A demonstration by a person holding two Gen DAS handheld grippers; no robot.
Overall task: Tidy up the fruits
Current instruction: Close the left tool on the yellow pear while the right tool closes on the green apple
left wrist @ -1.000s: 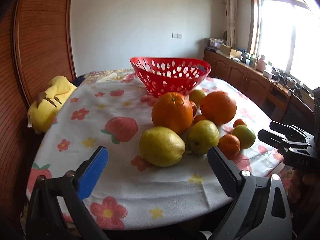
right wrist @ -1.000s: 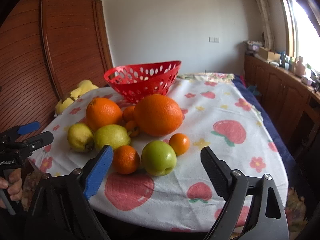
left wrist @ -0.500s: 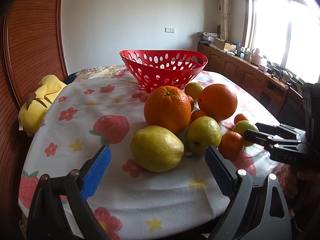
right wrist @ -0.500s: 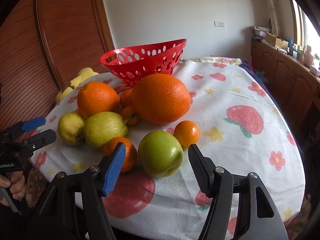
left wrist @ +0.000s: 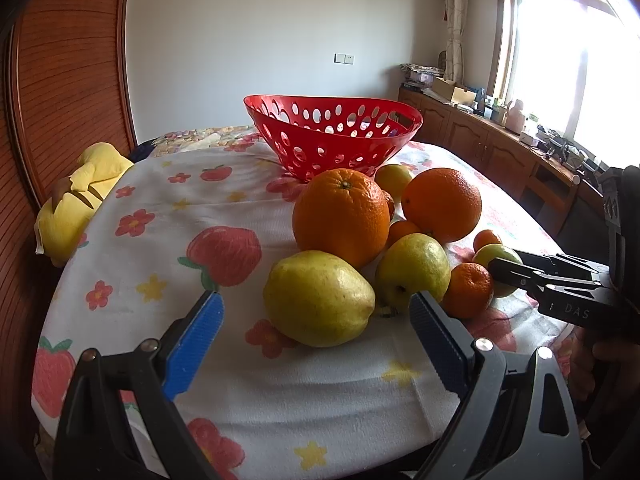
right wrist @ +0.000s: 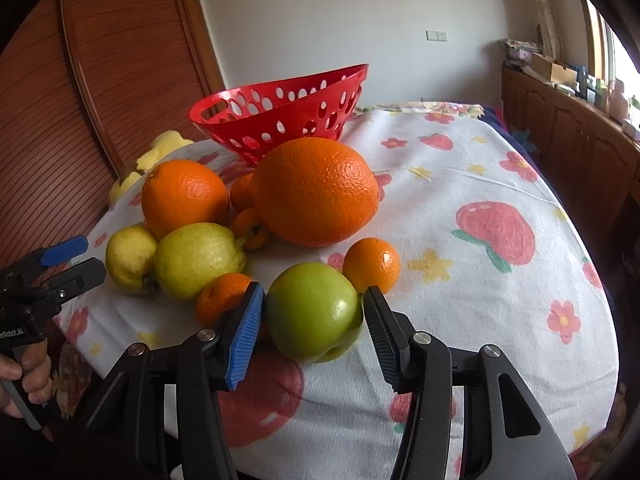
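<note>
— Fruits sit in a loose heap on the flowered cloth [right wrist: 460,208] of our desk, in front of the red basket [right wrist: 280,120], which looks empty from both of our views. Where is our right gripper [right wrist: 314,320]?

— Around the green apple [right wrist: 314,312] at the near edge of the heap. Its jaws have just been closing; the blue pad lies against the apple's left side and the black pad touches its right side, so we are pinching it. The apple rests on the cloth.

— And what is beside it?

— A small tangerine [right wrist: 224,296] just to its left, another tangerine [right wrist: 372,264] behind on the right, and the two big oranges [right wrist: 316,192] further back, near the basket.

— Our left gripper [left wrist: 316,312]?

— Spread wide, pads touching nothing. The yellow pear [left wrist: 318,298] lies between and just beyond its fingertips, with a second pear [left wrist: 412,268] to the right and a big orange behind them.

— Anything else on our side?

— A yellow plush toy [left wrist: 76,204] at the cloth's far left edge.
</note>
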